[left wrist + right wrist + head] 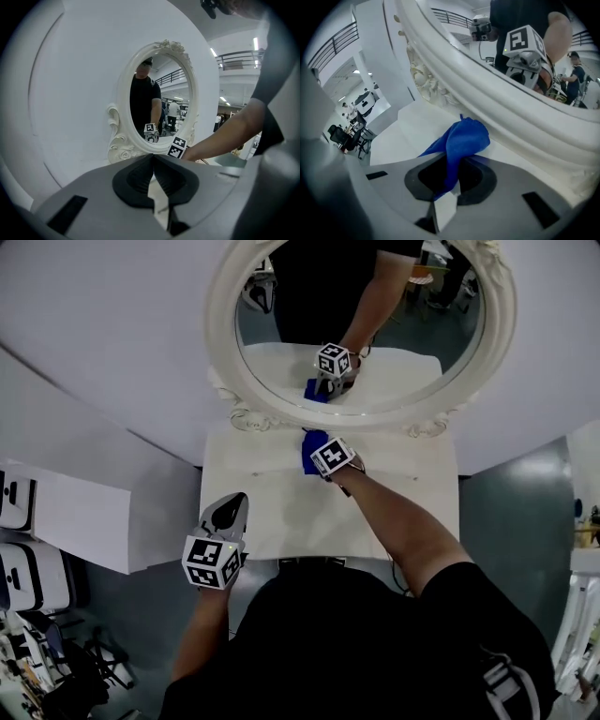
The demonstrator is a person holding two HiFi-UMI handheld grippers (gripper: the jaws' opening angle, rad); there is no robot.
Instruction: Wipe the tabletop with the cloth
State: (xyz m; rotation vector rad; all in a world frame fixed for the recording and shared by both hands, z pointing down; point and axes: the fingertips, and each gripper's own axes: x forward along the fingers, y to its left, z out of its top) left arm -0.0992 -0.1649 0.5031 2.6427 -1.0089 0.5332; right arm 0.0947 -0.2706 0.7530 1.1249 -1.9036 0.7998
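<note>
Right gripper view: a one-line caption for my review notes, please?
Blue cloth clamped in the right claw, bunched on the white tabletop beside the mirror frame.

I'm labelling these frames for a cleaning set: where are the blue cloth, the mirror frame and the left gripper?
Blue cloth (465, 137), right gripper view, bunched part beyond the jaws.
Mirror frame (222, 334), head view, left rim.
Left gripper (236, 501), head view, between its fingertips.
</note>
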